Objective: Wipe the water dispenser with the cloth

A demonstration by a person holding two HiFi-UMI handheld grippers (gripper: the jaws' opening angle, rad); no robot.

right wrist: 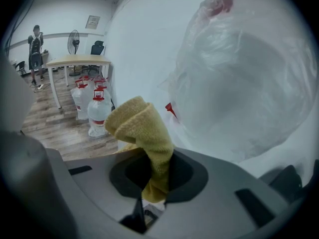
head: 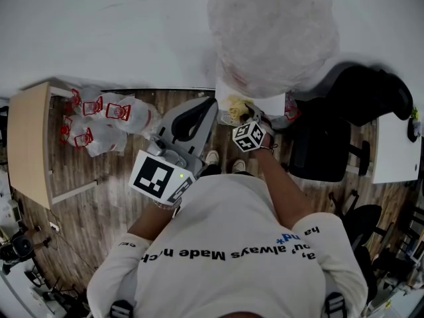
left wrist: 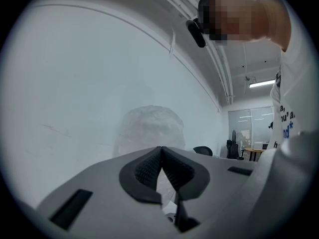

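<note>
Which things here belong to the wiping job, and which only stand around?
For the job:
- yellow cloth, pinched in the right gripper
- water dispenser, with the plastic-wrapped bottle on top

Only standing around:
- red-capped water jugs on the floor
- wooden table
- black office chair
- left gripper, shut on nothing

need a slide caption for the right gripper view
Right tongs grip a yellow cloth near the plastic-covered water dispenser.

Wood-plank floor point(head: 99, 184) under clustered red-capped water jugs point(head: 106, 118), a pale table point(head: 30, 144), black office chair point(head: 322, 144).
</note>
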